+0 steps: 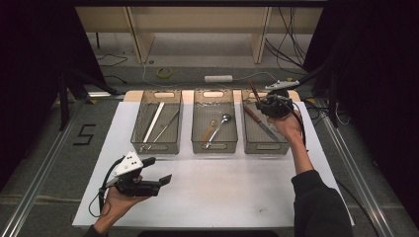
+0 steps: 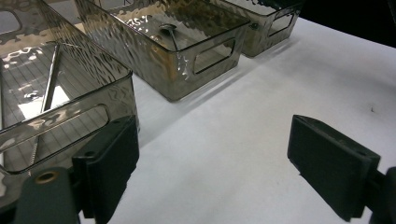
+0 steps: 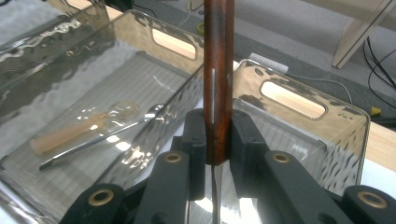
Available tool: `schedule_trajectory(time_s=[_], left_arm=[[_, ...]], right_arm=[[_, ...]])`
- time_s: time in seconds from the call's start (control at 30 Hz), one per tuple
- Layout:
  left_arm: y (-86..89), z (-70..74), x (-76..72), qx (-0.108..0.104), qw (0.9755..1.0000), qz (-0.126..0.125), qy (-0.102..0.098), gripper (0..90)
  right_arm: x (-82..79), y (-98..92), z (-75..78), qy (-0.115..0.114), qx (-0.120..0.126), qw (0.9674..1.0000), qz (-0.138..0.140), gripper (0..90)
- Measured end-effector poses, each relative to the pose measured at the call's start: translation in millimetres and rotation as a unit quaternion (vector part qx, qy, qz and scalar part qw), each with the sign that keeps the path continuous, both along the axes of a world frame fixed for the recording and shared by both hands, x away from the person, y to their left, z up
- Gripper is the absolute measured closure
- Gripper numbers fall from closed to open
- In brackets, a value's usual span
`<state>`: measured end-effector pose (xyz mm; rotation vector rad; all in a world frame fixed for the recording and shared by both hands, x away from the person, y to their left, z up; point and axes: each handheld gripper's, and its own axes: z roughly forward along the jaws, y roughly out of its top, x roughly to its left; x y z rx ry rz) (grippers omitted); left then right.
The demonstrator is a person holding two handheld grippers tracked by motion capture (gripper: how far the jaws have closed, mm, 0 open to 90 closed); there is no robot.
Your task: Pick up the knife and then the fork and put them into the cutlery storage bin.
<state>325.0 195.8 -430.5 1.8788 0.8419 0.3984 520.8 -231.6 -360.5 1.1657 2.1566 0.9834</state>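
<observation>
Black left gripper (image 1: 160, 180) with white dotted plate, black cable, dark sleeve (image 1: 316, 200), brass-ringed screws

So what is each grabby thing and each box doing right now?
Left gripper: open, holding nothing, over the white table.
Right gripper: shut on a wooden-handled knife.
Left bin: holds long thin utensils.
Middle bin: holds spoons.
Right bin: holds a knife.

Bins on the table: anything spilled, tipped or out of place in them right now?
Nothing stands out. The three bins stand upright in a row; utensils lie flat inside. The right gripper holds a brown-handled knife over the right bin, gripped squarely. The left gripper is open over the bare white table.
</observation>
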Motion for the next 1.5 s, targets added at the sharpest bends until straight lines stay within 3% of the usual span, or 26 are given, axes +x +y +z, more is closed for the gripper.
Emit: schedule_trajectory(time_s=[0.83,1.5], left_arm=[[-0.4,-0.3,0.1,0.001,1.0000,-0.001,0.003,16.2],[-1.3,-0.4,0.4,0.003,1.0000,-0.001,0.003,16.1]], right_arm=[[6.5,-6.2,-39.1,0.042,-0.029,0.9981,-0.034,78.5],[8.5,-14.8,-58.5,0.084,-0.051,0.9934,-0.061,75.4]])
